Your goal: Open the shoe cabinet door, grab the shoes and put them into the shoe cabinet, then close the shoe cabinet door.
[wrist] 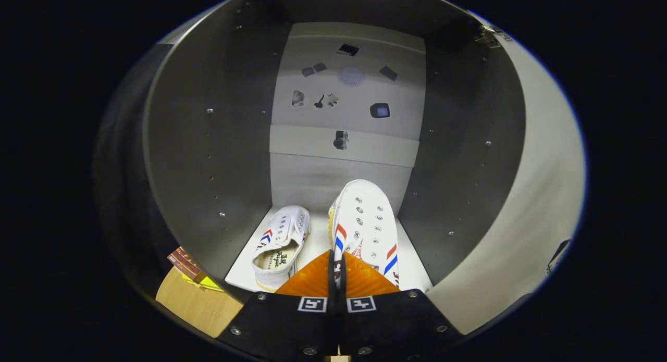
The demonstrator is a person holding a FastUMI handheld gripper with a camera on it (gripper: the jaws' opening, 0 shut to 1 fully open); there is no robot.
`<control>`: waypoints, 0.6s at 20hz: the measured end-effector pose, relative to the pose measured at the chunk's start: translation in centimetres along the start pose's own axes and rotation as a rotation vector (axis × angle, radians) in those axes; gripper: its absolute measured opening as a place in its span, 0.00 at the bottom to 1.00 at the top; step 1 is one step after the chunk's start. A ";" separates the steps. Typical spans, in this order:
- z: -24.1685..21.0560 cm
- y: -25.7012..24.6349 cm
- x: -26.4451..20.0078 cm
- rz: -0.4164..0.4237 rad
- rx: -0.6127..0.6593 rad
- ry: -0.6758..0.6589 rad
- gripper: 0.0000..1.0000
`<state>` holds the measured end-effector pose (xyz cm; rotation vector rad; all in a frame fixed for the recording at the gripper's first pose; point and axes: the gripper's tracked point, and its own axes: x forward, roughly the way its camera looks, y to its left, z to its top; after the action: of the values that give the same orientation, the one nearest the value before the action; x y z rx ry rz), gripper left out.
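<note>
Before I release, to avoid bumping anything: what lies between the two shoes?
Gripper view: only bare cabinet floor separates the left shoe from the gripped shoe; gripper is shut on it.

The gripper (pixel 336 271) has two wedge-shaped fingers (pixel 312 281) that narrow to a point and meet along a thin dark seam. Behind them sit two flat black plates (pixel 281 320), each carrying a small square black-and-white marker (pixel 312 304) (one per side) and several round silver screws (pixel 236 331) near the edges.
</note>
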<state>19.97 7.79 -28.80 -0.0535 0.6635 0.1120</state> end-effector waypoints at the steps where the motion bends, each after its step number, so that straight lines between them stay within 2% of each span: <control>1: -0.1 0.0 1.3 -0.002 0.011 0.003 0.00; 10: -2.5 -0.5 7.9 -0.040 0.017 0.073 0.01; 12: -1.5 -1.6 8.8 -0.089 -0.015 0.034 0.08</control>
<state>26.10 6.80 -35.35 -0.0994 0.6935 0.0303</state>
